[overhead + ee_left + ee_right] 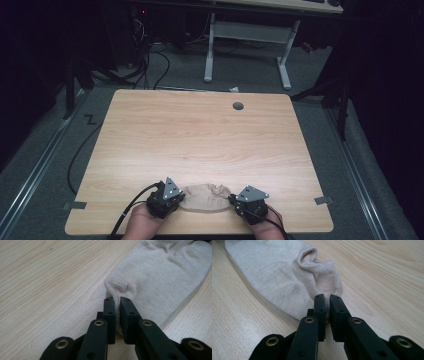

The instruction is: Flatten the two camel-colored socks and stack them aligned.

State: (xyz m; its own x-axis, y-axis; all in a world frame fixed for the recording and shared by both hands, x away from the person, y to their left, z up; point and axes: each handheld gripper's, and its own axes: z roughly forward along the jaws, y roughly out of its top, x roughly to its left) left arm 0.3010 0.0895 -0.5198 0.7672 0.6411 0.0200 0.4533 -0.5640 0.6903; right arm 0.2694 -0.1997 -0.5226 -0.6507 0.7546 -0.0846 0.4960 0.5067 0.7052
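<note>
**Operator A:** State the position of the workpiece.

**Operator B:** One beige ankle sock (207, 196) lies flat on the wooden table (200, 135), close to the near edge and roughly midway between the two near corners. It lies lengthwise along that edge. The fabric is wrinkled at the middle.

**Operator A:** State the condition of the left gripper.

**Operator B:** The left gripper (117, 312) sits at the left end of the sock. Its jaws stand almost pressed together, with a narrow slit between them. An edge of the sock fabric sits in that slit, and the pads pinch it. In the high view the left gripper (167, 197) rests just above the near edge, with the hand (142, 222) entering from below.

**Operator A:** State the condition of the right gripper.

**Operator B:** The right gripper (327, 310) sits at the right end of the sock, at the ribbed cuff opening. Its jaws are likewise nearly together, and the cuff hem is pinched between the pads. In the high view the right gripper (247, 202) lies near the near edge, well apart from the near right corner.

**Operator A:** List other items on the table.

**Operator B:** A round grey cable grommet (238, 106) is set into the surface near the far edge, right of centre. It is well apart from the sock.
</note>
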